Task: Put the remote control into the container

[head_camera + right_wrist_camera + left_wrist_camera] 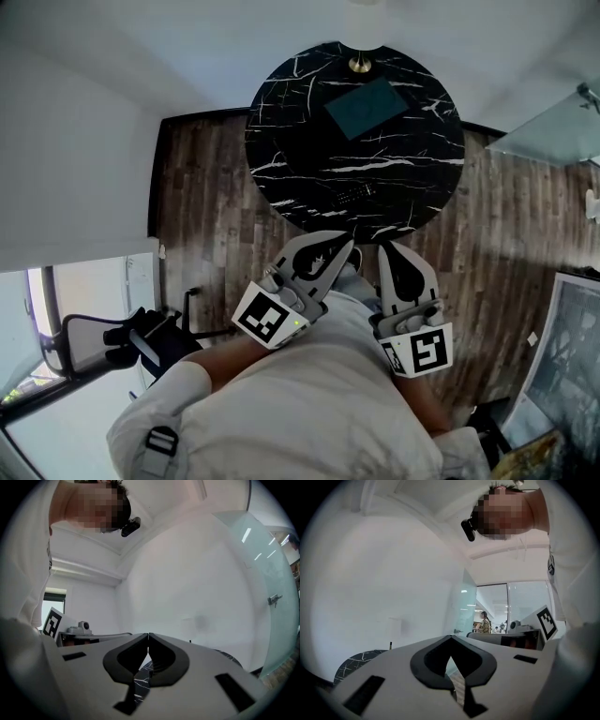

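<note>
The left gripper point(343, 247), a white two-jaw tool with black pads and a marker cube, is seen with its jaws pressed together, tip against tip, and nothing is pinched between them; the same is shown in the left gripper view point(450, 637). The right gripper point(387, 249), of the same make, is likewise closed on nothing, its jaws meeting along one thin line in the right gripper view point(148, 634). Both are held side by side close to the person's body, over the dark wooden plank floor point(211, 202), just short of the near edge of the round black marble table with white veins point(291, 141).

The small slim black remote control point(353, 196) is found lying flat on the table near that near edge, touched by neither gripper. The dark teal rectangular container point(366, 106) is set farther back on the same table, well apart from the remote control. A round brass base point(359, 64) is seen at the table's far edge.
</note>
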`<state>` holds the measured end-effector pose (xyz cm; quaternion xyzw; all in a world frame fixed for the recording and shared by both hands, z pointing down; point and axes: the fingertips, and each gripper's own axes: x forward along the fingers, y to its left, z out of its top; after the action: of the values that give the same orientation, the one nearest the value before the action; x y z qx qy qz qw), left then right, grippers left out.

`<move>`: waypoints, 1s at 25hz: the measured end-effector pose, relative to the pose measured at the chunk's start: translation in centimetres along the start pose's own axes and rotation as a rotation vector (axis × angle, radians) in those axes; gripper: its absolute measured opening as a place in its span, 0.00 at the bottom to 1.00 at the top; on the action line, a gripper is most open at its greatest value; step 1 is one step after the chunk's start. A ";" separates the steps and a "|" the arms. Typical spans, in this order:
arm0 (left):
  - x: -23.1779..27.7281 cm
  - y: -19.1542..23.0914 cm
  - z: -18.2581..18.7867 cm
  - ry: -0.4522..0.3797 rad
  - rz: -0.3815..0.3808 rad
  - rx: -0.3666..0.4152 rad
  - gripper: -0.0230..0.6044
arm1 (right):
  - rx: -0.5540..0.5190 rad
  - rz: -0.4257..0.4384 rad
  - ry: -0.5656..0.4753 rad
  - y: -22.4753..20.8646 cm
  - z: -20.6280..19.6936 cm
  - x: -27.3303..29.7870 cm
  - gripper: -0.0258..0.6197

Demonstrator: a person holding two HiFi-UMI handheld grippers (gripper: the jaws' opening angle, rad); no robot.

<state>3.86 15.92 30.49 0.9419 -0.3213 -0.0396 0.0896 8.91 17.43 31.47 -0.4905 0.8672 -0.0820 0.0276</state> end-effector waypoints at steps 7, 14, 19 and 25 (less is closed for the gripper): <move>1.1 0.3 -1.7 0.036 0.012 -0.015 0.04 | 0.037 -0.026 0.035 -1.6 -1.5 -0.3 0.05; 1.7 3.4 -1.9 0.040 0.017 -0.044 0.04 | 0.037 -0.031 0.061 -2.0 -2.1 2.9 0.05; 2.2 6.7 -0.8 0.038 -0.019 -0.019 0.04 | 0.013 -0.031 0.068 -1.9 -1.6 7.0 0.05; 2.6 11.0 0.6 0.033 -0.072 -0.005 0.04 | 0.007 -0.074 0.055 -2.3 -1.0 11.8 0.05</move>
<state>-0.75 5.67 32.01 0.9531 -0.2858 -0.0282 0.0959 4.60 6.29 33.25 -0.5198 0.8485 -0.0993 0.0023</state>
